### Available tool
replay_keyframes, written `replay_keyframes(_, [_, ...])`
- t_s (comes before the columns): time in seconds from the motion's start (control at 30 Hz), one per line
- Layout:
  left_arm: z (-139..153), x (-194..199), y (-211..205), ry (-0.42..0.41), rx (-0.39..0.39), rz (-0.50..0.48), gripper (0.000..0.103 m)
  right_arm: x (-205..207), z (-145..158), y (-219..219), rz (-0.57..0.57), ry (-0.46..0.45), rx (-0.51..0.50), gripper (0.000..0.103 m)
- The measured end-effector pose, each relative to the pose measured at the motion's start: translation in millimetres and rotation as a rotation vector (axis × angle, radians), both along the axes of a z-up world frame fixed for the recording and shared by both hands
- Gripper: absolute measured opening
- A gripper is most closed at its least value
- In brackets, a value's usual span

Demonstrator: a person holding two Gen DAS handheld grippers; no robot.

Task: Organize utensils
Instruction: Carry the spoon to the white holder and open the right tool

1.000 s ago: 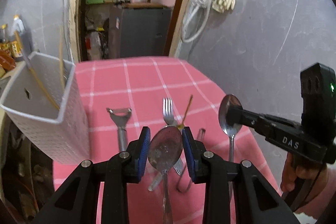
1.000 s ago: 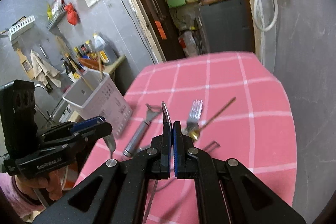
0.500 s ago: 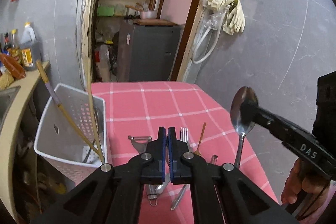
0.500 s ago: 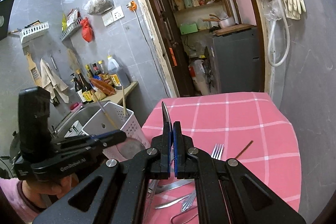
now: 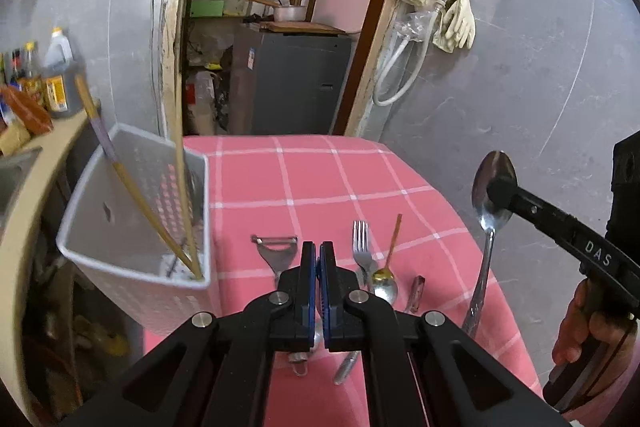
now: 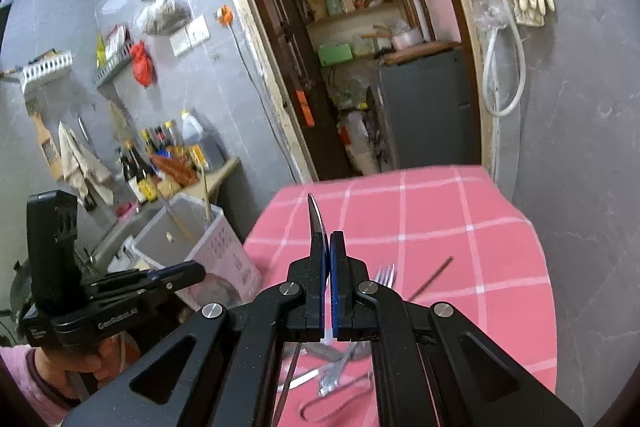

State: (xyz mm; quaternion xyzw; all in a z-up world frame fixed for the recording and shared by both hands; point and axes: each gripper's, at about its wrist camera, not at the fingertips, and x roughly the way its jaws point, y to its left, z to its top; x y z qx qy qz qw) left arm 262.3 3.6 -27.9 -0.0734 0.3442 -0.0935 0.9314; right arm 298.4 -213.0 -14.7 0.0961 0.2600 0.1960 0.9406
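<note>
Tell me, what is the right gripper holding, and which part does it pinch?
The right gripper is shut on a metal spoon, pinching its bowl; the handle hangs down free.

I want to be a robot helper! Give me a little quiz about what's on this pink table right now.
1. True or false: the fork lies inside the white basket.
2. What is the right gripper holding?
3. Which things stand in the white basket? A) long sticks B) a peeler C) gloves

Key:
1. False. The fork lies on the pink checked cloth.
2. A spoon, pinched at its bowl with the handle hanging down.
3. A
</note>
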Motion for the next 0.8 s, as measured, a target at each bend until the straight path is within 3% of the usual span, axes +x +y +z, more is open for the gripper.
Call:
replay_keyframes(0.3, [87,-3,26,-0.107,0.132,0.041,0.003,1,63,24,-0.032,-0.225,0.030,0.003])
replay_keyframes(0.5, [139,-11,63,-0.156,0.222,0.108,0.003,25,83,71,0.017,-0.301,0.078,0.003])
replay_keyframes(0.63, [146,-16,86,-0.155,0.266,0.165,0.003,35,80,110,0.067,-0.338,0.105,0.003])
replay_keyframes(0.8, [129,-15,102,-0.135,0.259,0.210,0.003,42,63,160,0.136,-0.388,0.072,0.003])
